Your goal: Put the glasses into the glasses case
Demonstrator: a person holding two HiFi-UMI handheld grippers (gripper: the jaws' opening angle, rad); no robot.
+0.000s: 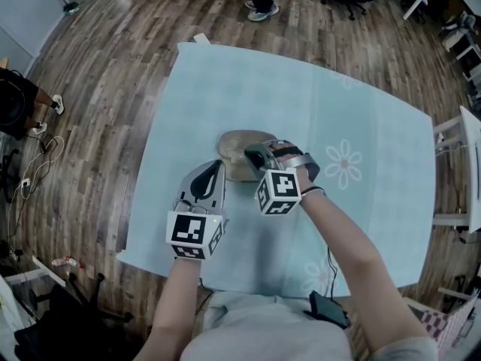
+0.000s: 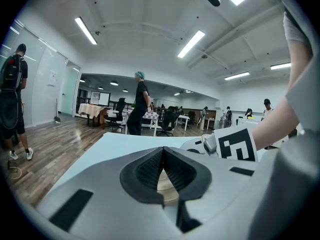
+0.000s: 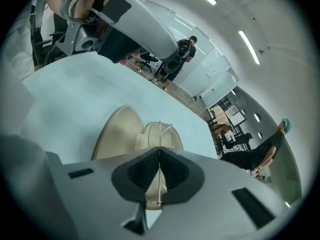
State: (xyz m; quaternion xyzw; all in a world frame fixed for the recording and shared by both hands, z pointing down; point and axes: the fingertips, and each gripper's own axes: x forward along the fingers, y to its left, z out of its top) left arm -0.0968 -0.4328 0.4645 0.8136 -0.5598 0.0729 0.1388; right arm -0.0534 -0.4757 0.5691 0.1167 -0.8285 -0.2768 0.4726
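Landmark: glasses case [image 1: 234, 147], tan, lying open on the pale blue surface [image 1: 361, 111]. Both of its halves show in the right gripper view.
Right hand-held gripper [image 1: 254, 156]: tilted down over the right part of the glasses case, jaws closed on the glasses.
Glasses [image 3: 159, 130]: thin wire frame, pinched edge-on between the right pads. The frame's loop sticks out past the tips, directly above the open glasses case. Contact with the case cannot be told.
Left hand-held gripper [image 1: 213, 173]: at the near left edge of the glasses case, jaws together with nothing between them. Touching the case or not is unclear.
Bystander [image 2: 136, 104]: standing well beyond the glasses case, on the wood floor [image 1: 113, 59].
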